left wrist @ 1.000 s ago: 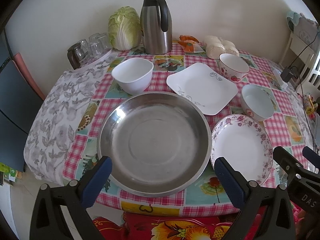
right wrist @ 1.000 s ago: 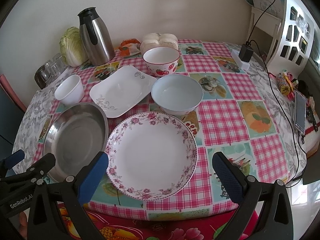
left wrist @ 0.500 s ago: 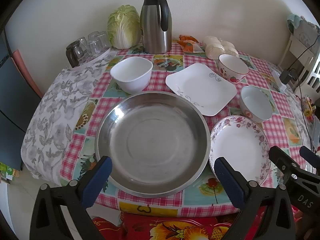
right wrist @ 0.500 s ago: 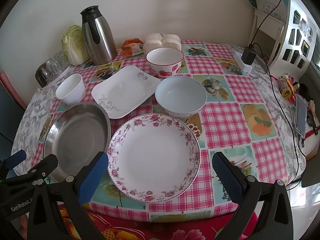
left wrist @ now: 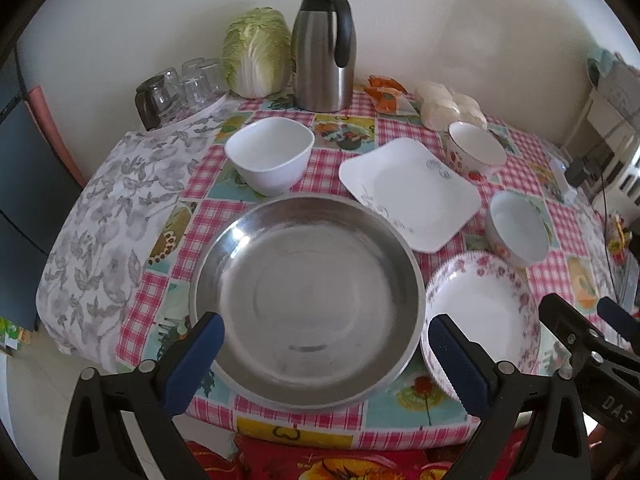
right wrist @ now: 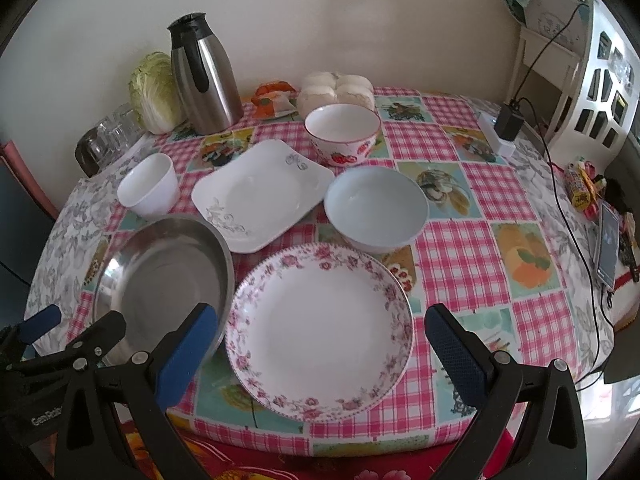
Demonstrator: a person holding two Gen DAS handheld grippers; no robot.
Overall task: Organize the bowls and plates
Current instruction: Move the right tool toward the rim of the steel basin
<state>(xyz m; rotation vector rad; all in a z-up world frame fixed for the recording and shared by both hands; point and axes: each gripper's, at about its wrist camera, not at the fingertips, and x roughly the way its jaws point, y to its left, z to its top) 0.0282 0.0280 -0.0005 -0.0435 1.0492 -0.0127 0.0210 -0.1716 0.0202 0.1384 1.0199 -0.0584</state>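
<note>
Since both the left gripper (left wrist: 326, 354) and right gripper (right wrist: 320, 346) hang wide open and empty, pinch floral plate (right wrist: 320, 330) by its near rim, beside steel pan (left wrist: 306, 300) on table (right wrist: 480, 240).

We are in a home dining corner. Ahead of the jaws a worktop (right wrist: 452, 216) wears a pink checked cloth printed with fruit, and beyond it a steel thermos jug (left wrist: 324, 44), a napa cabbage (left wrist: 256, 52), upturned drinking glasses (left wrist: 180, 88) and steamed buns (right wrist: 336, 86) stand against a plain wall. To the right, a charger (right wrist: 509, 120) is plugged in.
</note>
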